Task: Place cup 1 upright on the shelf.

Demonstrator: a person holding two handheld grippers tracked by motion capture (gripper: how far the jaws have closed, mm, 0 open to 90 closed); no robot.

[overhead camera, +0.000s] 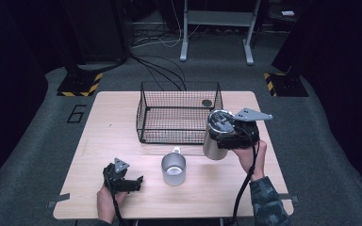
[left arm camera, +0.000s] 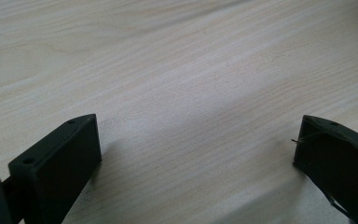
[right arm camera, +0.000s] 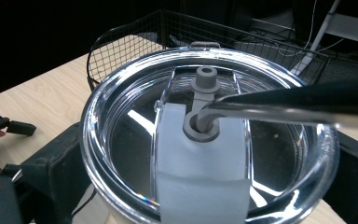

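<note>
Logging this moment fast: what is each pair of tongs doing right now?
Left tongs: open, holding nothing, low over the light wooden table.
Right tongs: shut on the steel tumbler with a clear plastic lid.

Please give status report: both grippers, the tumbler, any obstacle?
Right hand-held gripper shut on steel tumbler, lifted beside wire basket. Left hand-held gripper open, empty, low over table. Metal mug stands between them.
</note>
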